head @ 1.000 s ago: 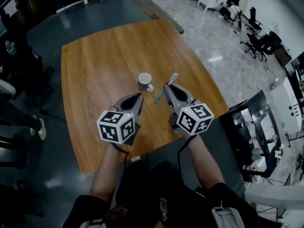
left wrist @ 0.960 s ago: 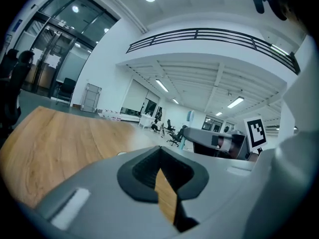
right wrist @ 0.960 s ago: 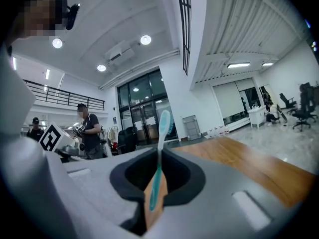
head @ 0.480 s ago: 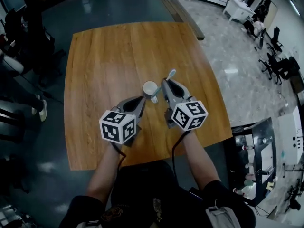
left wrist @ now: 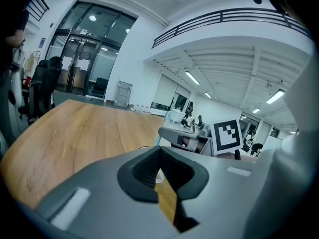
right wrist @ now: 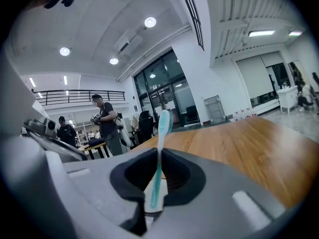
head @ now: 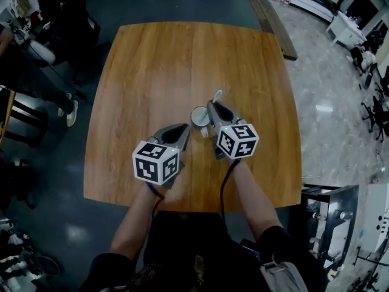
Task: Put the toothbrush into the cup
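Wooden table [head: 152, 59] bears one cup [head: 200, 115]; right gripper [head: 211, 104], fingers clamping one toothbrush [head: 217, 95]; left gripper [head: 183, 127], fingers together, empty.

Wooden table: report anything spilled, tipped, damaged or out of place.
Nothing stands out. The white round cup stands upright on the wooden table, with no spill visible, and the teal plastic toothbrush is clamped in the right tool, bristle end outward.

A wooden bench [head: 182, 59] stands on a dark floor [head: 121, 5], with pale tiles [head: 328, 114] to the right. Office chairs [head: 372, 53] and a white table [head: 346, 29] stand far right. A person's shoe [head: 72, 111] shows at left.
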